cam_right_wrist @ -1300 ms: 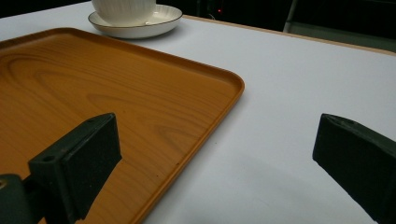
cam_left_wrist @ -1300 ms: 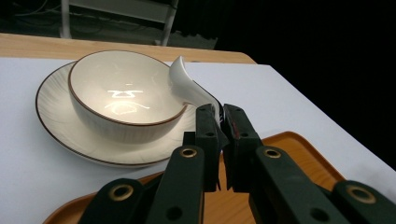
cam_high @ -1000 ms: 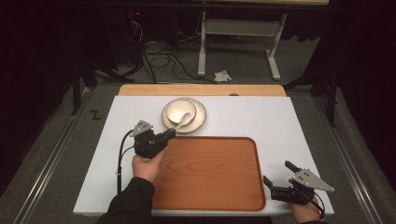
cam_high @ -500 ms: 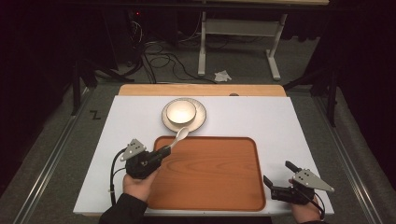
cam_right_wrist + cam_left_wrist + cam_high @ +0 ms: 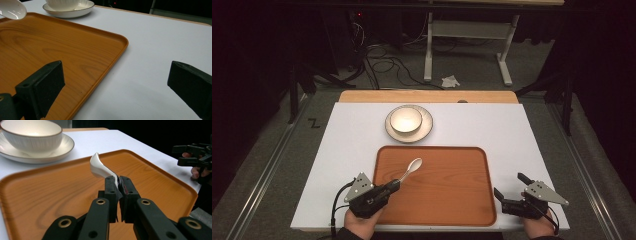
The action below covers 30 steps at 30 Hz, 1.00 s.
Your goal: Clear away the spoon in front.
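My left gripper (image 5: pixel 393 186) (image 5: pixel 118 183) is shut on the handle of a white ceramic spoon (image 5: pixel 410 168) (image 5: pixel 101 167), whose bowl end (image 5: pixel 11 8) hangs over the left part of the orange wooden tray (image 5: pixel 452 200) (image 5: pixel 37 195) (image 5: pixel 62 50). Behind the tray a white bowl (image 5: pixel 406 120) (image 5: pixel 31 133) stands on a saucer (image 5: pixel 426 128) (image 5: pixel 63 146) (image 5: pixel 68 12). My right gripper (image 5: pixel 508 189) (image 5: pixel 115 82) rests open at the table's front right corner, just off the tray's right rim, with nothing between its jaws. In the left gripper view the right gripper (image 5: pixel 197 153) appears far right.
The white table top (image 5: pixel 522 130) has bare room left and right of the tray. A wooden strip (image 5: pixel 427 96) runs along its far edge. Beyond it, on the floor, stand a metal frame (image 5: pixel 472 35) and loose cables (image 5: pixel 382 60).
My left gripper has carried the spoon from the bowl back toward the near edge and lower, so it now hangs over the tray. The right gripper has stayed put.
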Each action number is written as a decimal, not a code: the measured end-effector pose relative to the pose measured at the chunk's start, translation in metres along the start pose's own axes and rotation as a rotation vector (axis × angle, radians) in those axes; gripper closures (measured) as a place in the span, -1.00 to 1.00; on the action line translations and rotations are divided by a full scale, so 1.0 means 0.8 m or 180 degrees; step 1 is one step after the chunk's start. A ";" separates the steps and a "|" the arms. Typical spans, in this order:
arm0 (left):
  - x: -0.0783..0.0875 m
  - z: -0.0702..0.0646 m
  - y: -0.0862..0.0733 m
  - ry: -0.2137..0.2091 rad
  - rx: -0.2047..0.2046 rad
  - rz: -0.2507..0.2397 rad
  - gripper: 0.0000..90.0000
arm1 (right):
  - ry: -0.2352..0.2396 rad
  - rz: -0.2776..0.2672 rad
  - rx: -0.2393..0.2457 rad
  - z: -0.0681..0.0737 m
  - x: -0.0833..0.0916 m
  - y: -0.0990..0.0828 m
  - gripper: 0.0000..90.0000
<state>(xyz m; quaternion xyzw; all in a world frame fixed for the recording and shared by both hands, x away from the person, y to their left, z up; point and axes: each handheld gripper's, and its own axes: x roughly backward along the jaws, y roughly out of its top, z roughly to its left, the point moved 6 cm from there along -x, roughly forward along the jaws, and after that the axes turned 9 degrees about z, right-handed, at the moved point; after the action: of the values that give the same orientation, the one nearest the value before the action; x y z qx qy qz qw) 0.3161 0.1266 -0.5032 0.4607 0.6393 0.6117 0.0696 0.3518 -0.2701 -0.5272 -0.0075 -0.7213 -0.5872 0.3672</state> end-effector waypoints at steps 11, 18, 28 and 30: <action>-0.013 -0.004 -0.007 0.0019 -0.0066 0.0125 0.90 | 0.0019 -0.0026 0.0022 0.000 0.001 0.001 -0.96; -0.021 -0.005 -0.013 0.0031 -0.0089 0.0228 0.90 | 0.0035 -0.0033 0.0027 0.000 0.002 0.002 -0.96; -0.023 -0.002 -0.021 0.0008 -0.0051 0.0339 0.90 | 0.0049 -0.0031 0.0054 0.001 -0.002 0.003 -0.96; -0.021 0.000 -0.022 0.0002 -0.0024 0.0346 0.89 | 0.0061 -0.0029 0.0051 0.002 -0.003 0.004 -0.96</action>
<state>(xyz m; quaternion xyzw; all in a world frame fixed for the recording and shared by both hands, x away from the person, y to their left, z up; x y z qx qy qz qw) 0.3165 0.1182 -0.5261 0.4942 0.6111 0.6172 0.0378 0.3537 -0.2668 -0.5260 0.0043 -0.7224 -0.5831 0.3715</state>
